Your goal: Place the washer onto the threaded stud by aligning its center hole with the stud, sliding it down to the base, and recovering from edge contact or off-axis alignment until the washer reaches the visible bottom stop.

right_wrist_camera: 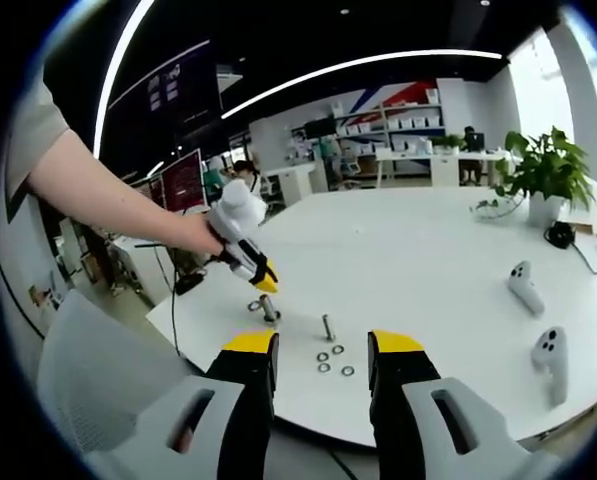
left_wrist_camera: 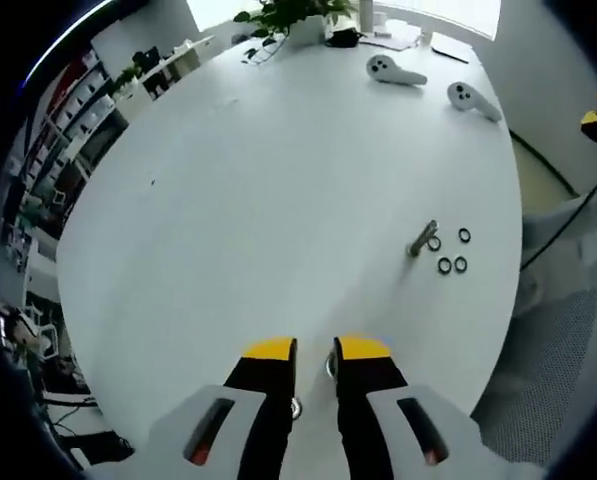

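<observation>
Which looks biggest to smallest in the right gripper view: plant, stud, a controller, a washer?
1. Plant
2. Controller, though it sits nearer the camera
3. Stud
4. Washer

Stud [left_wrist_camera: 422, 239] threads too small to tell; left tongs [right_wrist_camera: 263, 285] hide whatever they hold

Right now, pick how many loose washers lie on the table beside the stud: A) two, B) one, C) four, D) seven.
C: four dark washers lie on the white table next to the stud, and the right gripper view shows the same four.
</observation>
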`<state>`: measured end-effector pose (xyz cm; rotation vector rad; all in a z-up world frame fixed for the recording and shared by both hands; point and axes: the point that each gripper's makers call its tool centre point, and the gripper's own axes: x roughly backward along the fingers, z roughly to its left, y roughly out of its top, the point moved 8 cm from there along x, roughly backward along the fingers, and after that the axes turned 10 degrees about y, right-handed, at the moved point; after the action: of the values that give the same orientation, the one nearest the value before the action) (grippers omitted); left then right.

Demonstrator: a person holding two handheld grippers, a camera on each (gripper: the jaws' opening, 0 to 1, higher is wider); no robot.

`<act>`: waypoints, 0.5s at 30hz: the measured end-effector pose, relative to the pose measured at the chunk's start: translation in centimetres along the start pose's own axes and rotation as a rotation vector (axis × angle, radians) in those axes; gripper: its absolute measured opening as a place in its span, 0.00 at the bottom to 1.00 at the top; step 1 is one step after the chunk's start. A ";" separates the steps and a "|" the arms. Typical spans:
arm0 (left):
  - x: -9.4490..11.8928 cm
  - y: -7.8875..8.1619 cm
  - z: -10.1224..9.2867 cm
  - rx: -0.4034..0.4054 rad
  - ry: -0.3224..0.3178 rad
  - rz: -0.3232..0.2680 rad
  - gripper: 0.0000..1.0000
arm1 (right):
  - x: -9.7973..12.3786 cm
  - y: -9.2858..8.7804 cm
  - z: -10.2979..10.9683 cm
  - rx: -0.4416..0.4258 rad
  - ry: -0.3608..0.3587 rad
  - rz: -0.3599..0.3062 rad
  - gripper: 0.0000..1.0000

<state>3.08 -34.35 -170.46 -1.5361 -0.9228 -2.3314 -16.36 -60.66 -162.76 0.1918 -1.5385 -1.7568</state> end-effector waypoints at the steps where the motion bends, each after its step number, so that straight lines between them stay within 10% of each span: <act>1: 0.2 -0.1 0.1 0.012 0.010 -0.011 0.17 | 0.0 0.0 0.0 0.000 0.002 0.002 0.38; 15: 2.9 -4.5 0.1 0.259 0.065 -0.097 0.29 | -0.3 -0.1 0.3 0.014 0.026 0.029 0.36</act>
<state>-0.34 -30.24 -169.59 -1.3334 -1.2512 -2.2038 -16.36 -60.26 -162.89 0.1971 -1.5280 -1.7150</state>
